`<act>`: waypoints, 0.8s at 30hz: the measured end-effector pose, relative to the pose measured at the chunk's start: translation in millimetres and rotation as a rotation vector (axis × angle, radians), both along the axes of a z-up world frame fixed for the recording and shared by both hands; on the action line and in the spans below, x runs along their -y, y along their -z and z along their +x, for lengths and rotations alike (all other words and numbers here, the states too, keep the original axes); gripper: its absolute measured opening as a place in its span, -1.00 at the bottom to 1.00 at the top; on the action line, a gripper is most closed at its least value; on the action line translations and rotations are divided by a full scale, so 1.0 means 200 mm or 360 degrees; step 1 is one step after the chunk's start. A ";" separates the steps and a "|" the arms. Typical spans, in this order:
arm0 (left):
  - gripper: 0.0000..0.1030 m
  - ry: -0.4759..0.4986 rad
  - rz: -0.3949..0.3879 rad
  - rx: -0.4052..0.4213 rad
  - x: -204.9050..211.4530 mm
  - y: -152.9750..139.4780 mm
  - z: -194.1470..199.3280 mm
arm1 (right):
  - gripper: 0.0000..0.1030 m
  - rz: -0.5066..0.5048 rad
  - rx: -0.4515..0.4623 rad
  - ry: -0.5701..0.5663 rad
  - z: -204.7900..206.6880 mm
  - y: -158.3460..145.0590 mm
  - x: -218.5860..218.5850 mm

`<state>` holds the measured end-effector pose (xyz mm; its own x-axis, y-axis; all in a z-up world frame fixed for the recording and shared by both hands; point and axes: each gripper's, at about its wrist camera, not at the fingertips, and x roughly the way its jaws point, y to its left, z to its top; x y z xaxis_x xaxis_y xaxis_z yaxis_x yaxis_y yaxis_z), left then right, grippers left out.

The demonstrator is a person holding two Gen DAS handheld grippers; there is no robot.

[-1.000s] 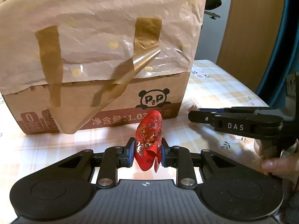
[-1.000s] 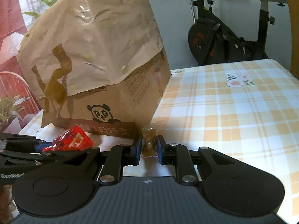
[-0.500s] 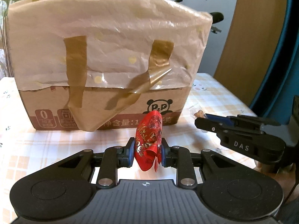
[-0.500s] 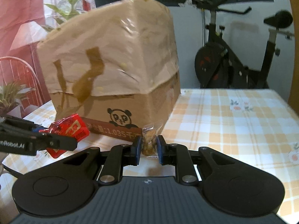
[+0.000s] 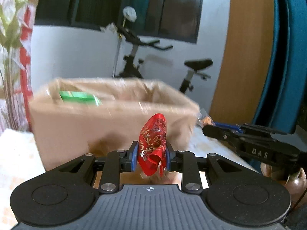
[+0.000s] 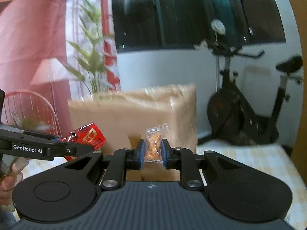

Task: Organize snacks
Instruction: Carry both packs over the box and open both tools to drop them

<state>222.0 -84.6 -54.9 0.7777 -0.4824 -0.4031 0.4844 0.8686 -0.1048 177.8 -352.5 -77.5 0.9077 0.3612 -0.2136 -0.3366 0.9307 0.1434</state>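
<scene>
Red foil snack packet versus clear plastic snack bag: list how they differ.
The red foil snack packet is opaque with gold print; the clear plastic snack bag shows brown pieces inside. The packet is crumpled; the bag is flatter. Each is clamped in a gripper before the cardboard box.

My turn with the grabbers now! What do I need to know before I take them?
Left gripper: shut on the red snack packet.
Right gripper: shut on the clear bag of brown snacks.
Both are held up in front of the open cardboard box on the checked table. A green pack sits inside the box.
Done: both snacks picked up.
Left: probably drop both into the box.
</scene>
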 end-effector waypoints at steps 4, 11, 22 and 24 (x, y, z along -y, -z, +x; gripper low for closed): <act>-0.42 -0.0075 -0.0023 0.0069 -0.05 -0.13 0.09 | -0.62 -0.0031 0.0066 -0.0045 0.07 -0.13 -0.06; -0.40 -0.0231 -0.0030 0.0073 -0.19 -0.27 0.30 | -0.62 0.0005 0.0081 -0.0076 0.28 -0.27 -0.15; -0.26 -0.0388 0.0064 -0.0096 -0.21 -0.18 0.53 | -0.62 -0.0028 -0.0139 0.0011 0.58 -0.25 -0.21; -0.04 -0.0396 0.0088 -0.0106 -0.21 -0.17 0.57 | -0.58 -0.0051 -0.0165 0.0030 0.59 -0.23 -0.21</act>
<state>335.0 -41.7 -20.2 0.8404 -0.2555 -0.4779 0.2488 0.9654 -0.0786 295.6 -310.2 -30.7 0.8868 0.3355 -0.3178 -0.3037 0.9414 0.1464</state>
